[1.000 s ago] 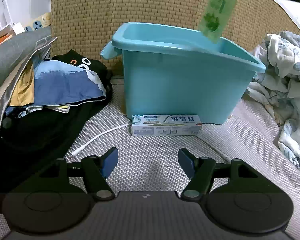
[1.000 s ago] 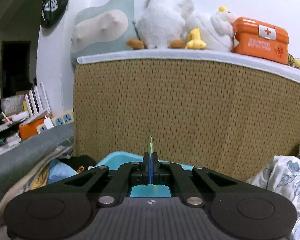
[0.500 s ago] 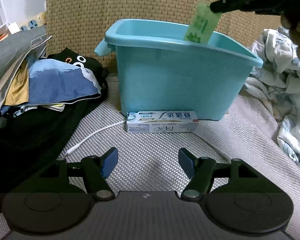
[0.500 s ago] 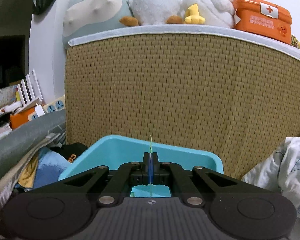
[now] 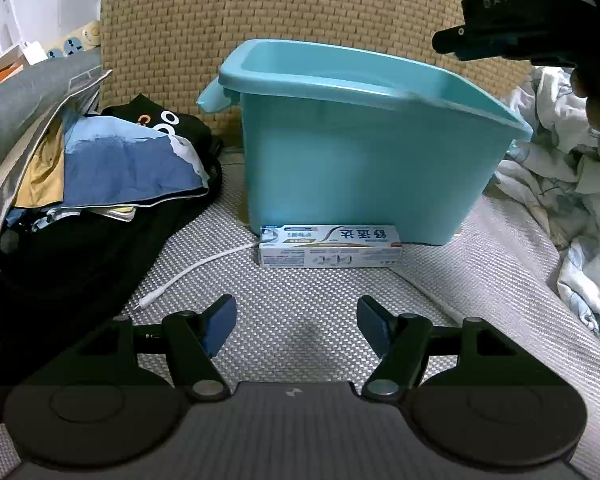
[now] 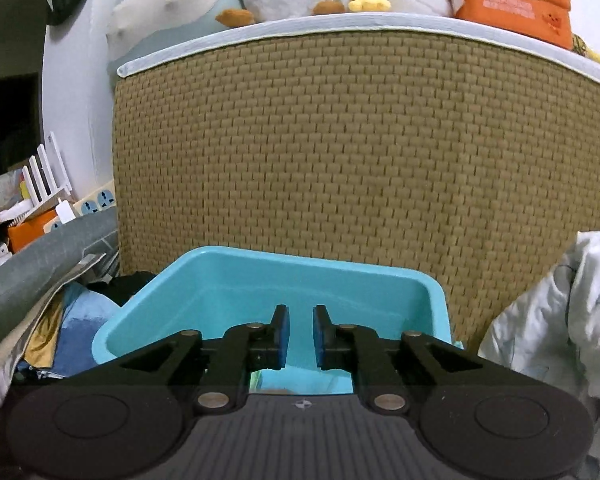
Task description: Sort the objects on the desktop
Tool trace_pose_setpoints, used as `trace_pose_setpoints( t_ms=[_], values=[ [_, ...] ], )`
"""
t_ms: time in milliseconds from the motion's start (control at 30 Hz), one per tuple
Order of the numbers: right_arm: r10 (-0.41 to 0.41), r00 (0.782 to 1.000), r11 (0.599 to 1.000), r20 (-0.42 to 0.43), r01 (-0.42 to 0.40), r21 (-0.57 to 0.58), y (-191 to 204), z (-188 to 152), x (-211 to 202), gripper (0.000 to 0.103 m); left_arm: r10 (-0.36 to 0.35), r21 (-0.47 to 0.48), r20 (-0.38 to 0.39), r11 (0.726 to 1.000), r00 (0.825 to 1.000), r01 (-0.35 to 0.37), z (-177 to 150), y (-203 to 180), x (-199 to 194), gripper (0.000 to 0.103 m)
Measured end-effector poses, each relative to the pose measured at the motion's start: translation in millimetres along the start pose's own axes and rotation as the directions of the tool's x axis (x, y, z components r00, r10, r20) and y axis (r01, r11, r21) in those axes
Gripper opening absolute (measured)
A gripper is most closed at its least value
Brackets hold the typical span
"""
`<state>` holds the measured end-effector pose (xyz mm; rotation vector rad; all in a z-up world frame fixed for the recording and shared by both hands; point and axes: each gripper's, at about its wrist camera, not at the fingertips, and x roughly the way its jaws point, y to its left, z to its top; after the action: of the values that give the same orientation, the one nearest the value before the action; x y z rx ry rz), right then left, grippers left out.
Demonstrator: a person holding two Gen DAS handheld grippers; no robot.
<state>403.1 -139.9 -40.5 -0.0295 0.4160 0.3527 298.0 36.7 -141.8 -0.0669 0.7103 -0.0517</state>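
A teal plastic bin (image 5: 364, 152) stands on the woven grey mat in front of a wicker headboard. A white toothpaste box (image 5: 331, 245) lies flat against the bin's front. My left gripper (image 5: 298, 320) is open and empty, low over the mat just short of the box. My right gripper (image 6: 300, 336) is open and empty above the bin (image 6: 268, 292); it also shows at the top right of the left wrist view (image 5: 512, 36). A sliver of a green packet (image 6: 257, 381) shows inside the bin below the right gripper.
A pile of dark and blue clothes (image 5: 112, 160) lies left of the bin. A white cable (image 5: 196, 270) runs across the mat to the toothpaste box. A crumpled floral quilt (image 5: 572, 184) lies on the right. Plush toys and an orange first-aid box (image 6: 508, 4) sit on the headboard.
The right gripper lowered the green packet over the bin, then opened and let it go; the packet now lies inside the bin. The left gripper stayed open and moved slightly nearer the toothpaste box.
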Motion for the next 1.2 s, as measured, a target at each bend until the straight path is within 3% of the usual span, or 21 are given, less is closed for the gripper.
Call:
trace_pose_setpoints(
  t_ms=[133, 400, 533, 800, 1200],
  values=[
    [-0.042, 0.999, 0.999, 0.023, 0.042, -0.023, 4, 0, -14, 0.033, 0.001, 0.019, -0.001, 1.000, 1.000, -0.001, -2, -4, -1, 0.070],
    [-0.055, 0.996, 0.998, 0.067, 0.055, 0.008, 4, -2, -56, 0.038, 0.017, 0.003, 0.033, 1.000, 0.999, -0.018, -5, -4, -11, 0.077],
    [-0.069, 0.994, 0.997, 0.086, 0.065, 0.041, 0, -7, -82, 0.048, 0.035, 0.015, 0.063, 0.999, 0.997, -0.036, -7, -5, -18, 0.077],
    [-0.114, 0.990, 0.991, 0.083, 0.107, 0.083, -4, -37, -127, 0.051, 0.026, 0.018, 0.115, 0.999, 0.993, -0.028, -12, -5, -42, 0.077],
    [-0.196, 0.980, 0.970, -0.022, 0.197, 0.145, -6, -82, -174, 0.051, 0.028, 0.057, 0.183, 0.998, 0.983, -0.039, -33, -12, -87, 0.078]
  ],
)
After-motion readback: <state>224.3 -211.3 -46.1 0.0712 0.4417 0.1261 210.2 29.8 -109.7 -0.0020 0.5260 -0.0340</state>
